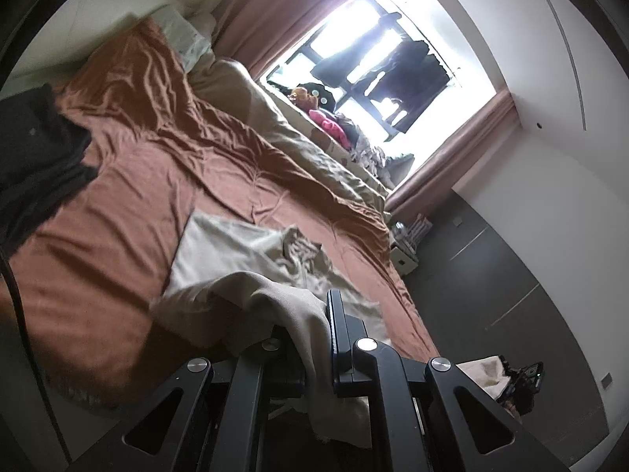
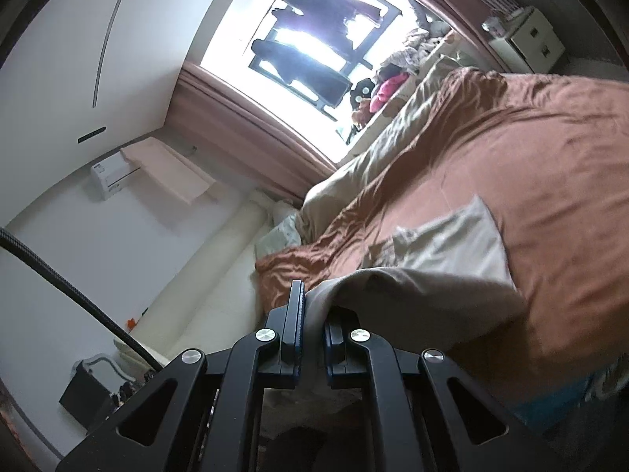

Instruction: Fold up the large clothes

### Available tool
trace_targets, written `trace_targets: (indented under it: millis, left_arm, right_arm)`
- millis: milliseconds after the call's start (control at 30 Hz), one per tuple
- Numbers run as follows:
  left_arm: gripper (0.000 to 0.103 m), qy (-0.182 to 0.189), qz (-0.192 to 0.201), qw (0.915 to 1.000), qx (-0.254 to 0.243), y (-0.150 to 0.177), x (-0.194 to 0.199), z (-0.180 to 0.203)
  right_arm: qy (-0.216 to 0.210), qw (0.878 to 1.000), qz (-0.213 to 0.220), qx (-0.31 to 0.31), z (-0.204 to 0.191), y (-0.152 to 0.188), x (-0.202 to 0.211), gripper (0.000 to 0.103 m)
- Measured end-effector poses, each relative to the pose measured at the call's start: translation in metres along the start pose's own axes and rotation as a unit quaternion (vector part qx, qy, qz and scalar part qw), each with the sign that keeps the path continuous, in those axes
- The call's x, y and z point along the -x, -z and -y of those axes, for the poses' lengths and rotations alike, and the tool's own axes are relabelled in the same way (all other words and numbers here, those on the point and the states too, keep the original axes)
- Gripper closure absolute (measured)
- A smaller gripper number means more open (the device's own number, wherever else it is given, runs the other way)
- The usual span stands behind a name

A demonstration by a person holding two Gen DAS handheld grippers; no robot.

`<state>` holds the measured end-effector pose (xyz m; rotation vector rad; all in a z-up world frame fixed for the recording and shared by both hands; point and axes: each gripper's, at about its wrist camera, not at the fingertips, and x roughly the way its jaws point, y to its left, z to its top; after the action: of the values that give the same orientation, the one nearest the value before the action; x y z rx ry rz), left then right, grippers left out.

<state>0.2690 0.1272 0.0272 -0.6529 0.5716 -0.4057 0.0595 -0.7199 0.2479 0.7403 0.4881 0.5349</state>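
- On the bed [image 1: 129, 204], rust-brown cover: beige garment [image 1: 220, 259], far part flat, near edge lifted.
- Left gripper [image 1: 314, 338]: fingers clamped on the garment's near edge; cloth drapes between them.
- Right gripper [image 2: 312, 326]: fingers clamped on the same garment [image 2: 444, 251].
- Dark clothing [image 1: 35, 145] lies well apart, at the bed's side.

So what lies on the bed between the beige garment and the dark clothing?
Only bare rust-brown bedspread lies between the beige garment and the dark clothing; the left wrist view shows it.
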Motion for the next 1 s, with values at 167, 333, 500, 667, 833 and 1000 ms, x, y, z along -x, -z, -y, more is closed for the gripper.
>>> trace_targets:
  millis: [167,333,500,667,833,1000]
  left_arm:
    - [0.094,-0.013,-0.003,0.9998,-0.012,-0.039,-0.039,0.0]
    - [0.094,-0.027,-0.008,0.9994,-0.017,-0.067,-0.082,-0.009]
    - [0.094,-0.041,-0.022,0.9988,-0.017,-0.087,-0.125,-0.025]
    - [0.094,-0.054,-0.037,0.9978,-0.01,-0.098,-0.166,-0.045]
    - [0.094,-0.068,-0.065,0.9955,0.0,-0.104,-0.214,-0.075]
    - [0.094,-0.079,-0.089,0.9929,0.01,-0.104,-0.254,-0.1]
  right_arm:
    - [0.01,1.0,-0.002,0.018,-0.001,-0.03,-0.047,0.098]
    - [0.027,0.999,-0.003,0.018,0.004,-0.054,-0.091,0.098]
    - [0.053,0.998,-0.004,0.02,0.011,-0.069,-0.132,0.098]
    - [0.077,0.997,-0.009,0.016,0.024,-0.079,-0.163,0.098]
    - [0.097,0.995,-0.019,0.006,0.038,-0.082,-0.192,0.098]
    - [0.116,0.993,-0.029,-0.011,0.051,-0.084,-0.222,0.098]
